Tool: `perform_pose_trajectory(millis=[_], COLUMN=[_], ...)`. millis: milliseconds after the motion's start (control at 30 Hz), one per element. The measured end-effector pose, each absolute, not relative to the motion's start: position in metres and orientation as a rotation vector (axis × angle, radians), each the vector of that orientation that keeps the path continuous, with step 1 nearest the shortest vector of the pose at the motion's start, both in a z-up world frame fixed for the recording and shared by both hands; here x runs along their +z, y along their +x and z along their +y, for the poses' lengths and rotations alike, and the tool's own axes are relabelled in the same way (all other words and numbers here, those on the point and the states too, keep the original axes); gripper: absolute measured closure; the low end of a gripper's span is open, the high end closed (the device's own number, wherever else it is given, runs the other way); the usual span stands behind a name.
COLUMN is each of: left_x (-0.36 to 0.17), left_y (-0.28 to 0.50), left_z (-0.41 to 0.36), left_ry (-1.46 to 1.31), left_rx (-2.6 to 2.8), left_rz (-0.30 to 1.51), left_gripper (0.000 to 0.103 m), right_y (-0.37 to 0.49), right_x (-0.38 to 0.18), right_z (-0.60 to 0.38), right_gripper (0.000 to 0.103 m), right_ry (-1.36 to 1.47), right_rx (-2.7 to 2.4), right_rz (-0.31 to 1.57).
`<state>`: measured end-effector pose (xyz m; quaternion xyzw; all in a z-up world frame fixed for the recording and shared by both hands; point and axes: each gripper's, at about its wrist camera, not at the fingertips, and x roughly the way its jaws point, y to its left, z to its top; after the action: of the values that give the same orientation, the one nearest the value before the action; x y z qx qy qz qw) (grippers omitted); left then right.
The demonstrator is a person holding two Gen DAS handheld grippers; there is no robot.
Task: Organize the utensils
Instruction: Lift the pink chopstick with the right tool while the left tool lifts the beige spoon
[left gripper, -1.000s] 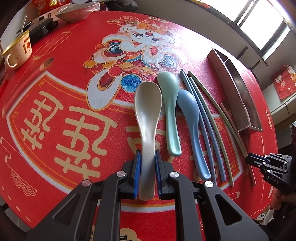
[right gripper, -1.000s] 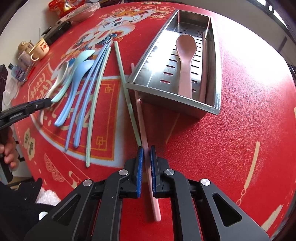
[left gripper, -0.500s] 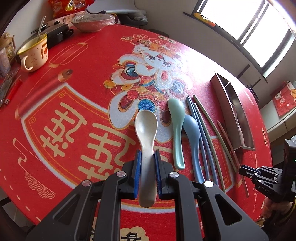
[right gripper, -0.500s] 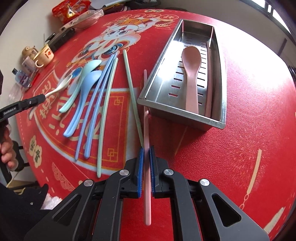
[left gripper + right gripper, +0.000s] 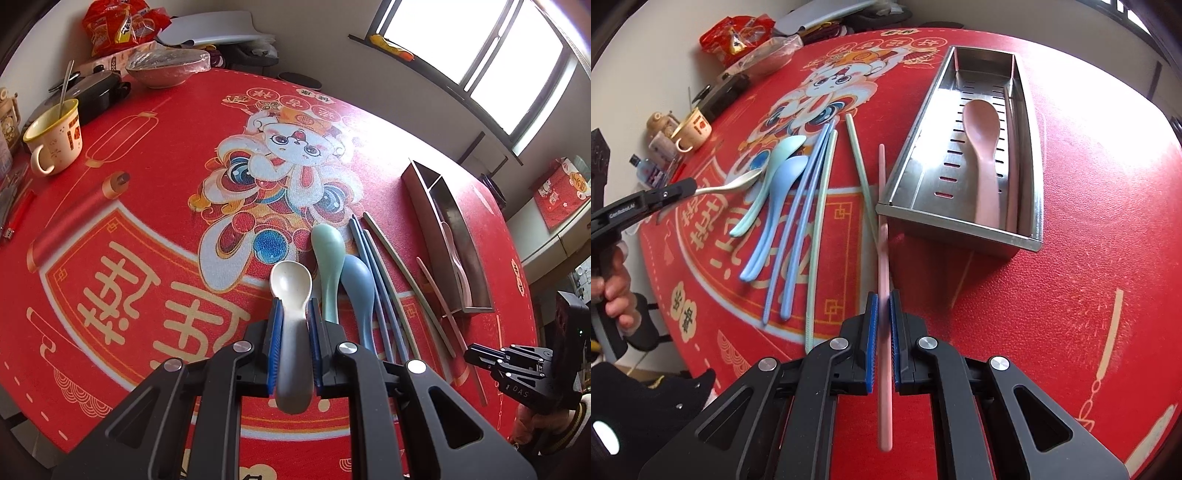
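Note:
My left gripper [image 5: 294, 314] is shut on a beige spoon [image 5: 291, 288] and holds it lifted above the red tablecloth; the spoon also shows in the right wrist view [image 5: 735, 182]. My right gripper [image 5: 882, 306] is shut on a pink chopstick [image 5: 882, 236], lifted beside the steel tray [image 5: 956, 225]. The tray holds a pink spoon [image 5: 982, 147] and a pink chopstick [image 5: 1012, 155]. On the cloth lie a green spoon [image 5: 772, 173], a blue spoon [image 5: 775, 206], two blue chopsticks [image 5: 801, 206] and two green chopsticks [image 5: 820, 221].
A yellow mug [image 5: 55, 136] with a spoon, a covered bowl [image 5: 166, 68], a black case [image 5: 96, 96] and snack bags [image 5: 122, 22] stand at the table's far left edge. The steel tray [image 5: 443, 221] lies at the right.
Both grippers have risen from the cloth. The left has lifted the beige spoon; the right has lifted the pink chopstick and swung it straight, near the tray's corner.

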<state>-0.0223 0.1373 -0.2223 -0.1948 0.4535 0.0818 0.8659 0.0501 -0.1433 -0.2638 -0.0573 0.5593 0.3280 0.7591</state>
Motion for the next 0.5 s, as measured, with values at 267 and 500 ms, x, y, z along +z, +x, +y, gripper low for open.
perform_pose_trajectory(millis=[267,500], left_x=[-0.223,-0.219], left_y=[-0.014,-0.011], left_z=[0.135,0.137], left_ry=[-0.406,-0.413], left_rx=[0.149,0.141], left_rz=[0.952,0.951], left_gripper=[0.090,0.103], right_y=[0.052,0.056], right_x=[-0.249,-0.233], right_z=[-0.144,-0.141], right_gripper=[0.097,0.097], right_ry=[-0.084,-0.058], right_rx=[0.741,0.765], right_rz=[1.179,1.139])
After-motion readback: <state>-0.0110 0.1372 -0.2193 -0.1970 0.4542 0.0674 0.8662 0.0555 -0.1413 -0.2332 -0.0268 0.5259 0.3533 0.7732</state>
